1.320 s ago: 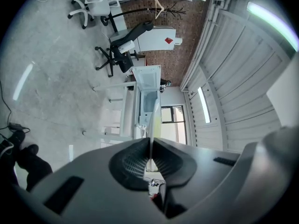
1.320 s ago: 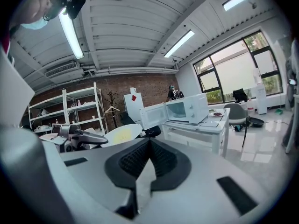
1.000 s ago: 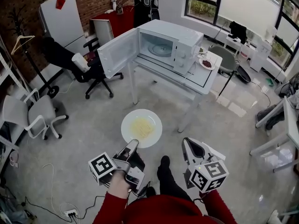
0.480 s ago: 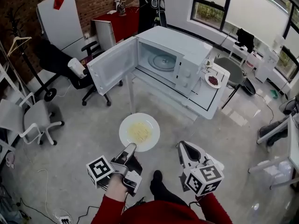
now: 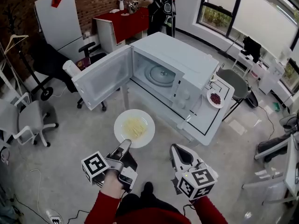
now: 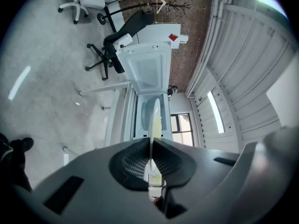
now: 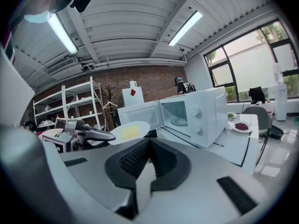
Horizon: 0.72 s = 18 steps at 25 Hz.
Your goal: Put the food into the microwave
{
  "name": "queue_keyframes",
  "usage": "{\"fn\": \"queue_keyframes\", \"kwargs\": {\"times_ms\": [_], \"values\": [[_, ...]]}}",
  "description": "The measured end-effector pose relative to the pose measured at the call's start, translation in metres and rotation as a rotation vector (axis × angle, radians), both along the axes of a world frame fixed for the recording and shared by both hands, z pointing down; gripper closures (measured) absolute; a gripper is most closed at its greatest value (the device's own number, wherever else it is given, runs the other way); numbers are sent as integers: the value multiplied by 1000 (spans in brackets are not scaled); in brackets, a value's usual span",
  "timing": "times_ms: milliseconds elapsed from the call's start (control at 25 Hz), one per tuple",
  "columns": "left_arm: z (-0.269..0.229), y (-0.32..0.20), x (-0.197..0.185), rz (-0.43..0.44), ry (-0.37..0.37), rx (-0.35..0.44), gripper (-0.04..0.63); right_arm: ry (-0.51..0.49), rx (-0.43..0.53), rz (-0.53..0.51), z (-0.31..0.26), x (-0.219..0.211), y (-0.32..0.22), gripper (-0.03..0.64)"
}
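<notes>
A white plate of yellow noodles [image 5: 134, 128] hangs level in the air, held by its near rim in my left gripper [image 5: 125, 144], which is shut on it. In the left gripper view the plate [image 6: 154, 118] shows edge-on between the pads. The white microwave [image 5: 180, 66] stands on a white table [image 5: 205, 121] just beyond the plate, its door [image 5: 103, 78] swung wide open to the left and its glass turntable [image 5: 160, 75] bare. My right gripper [image 5: 176, 149] is shut and holds nothing, to the right of the plate; its view shows the plate [image 7: 128, 132] and the microwave [image 7: 196, 113].
A small plate of red food [image 5: 215, 98] sits on the table right of the microwave. A black office chair [image 5: 86, 55] and a white chair [image 5: 28, 118] stand to the left, a grey chair [image 5: 236, 85] behind the table. A person [image 5: 159, 1] stands by a red table [image 5: 124, 22].
Both grippers and the plate have come closer to the microwave, which now looms larger and nearer. The grip on the plate's rim is unchanged, and the right gripper stays shut.
</notes>
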<state>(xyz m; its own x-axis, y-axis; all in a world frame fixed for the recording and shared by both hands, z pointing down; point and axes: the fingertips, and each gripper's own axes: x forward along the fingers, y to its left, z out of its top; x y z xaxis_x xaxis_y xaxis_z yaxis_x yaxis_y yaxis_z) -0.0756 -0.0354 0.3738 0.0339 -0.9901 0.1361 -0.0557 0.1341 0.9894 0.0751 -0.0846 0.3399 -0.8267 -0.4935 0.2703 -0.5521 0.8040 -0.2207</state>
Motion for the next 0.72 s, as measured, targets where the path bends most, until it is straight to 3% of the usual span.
{"fn": "queue_keyframes", "kwargs": {"times_ms": [280, 560, 720], "values": [[-1, -51, -16, -17, 15, 22, 575, 23, 10, -9, 0, -30, -40, 603], [23, -96, -30, 44, 12, -1, 575, 41, -9, 64, 17, -59, -82, 603], [33, -123, -33, 90, 58, 46, 575, 46, -18, 123, 34, -73, -98, 603]]}}
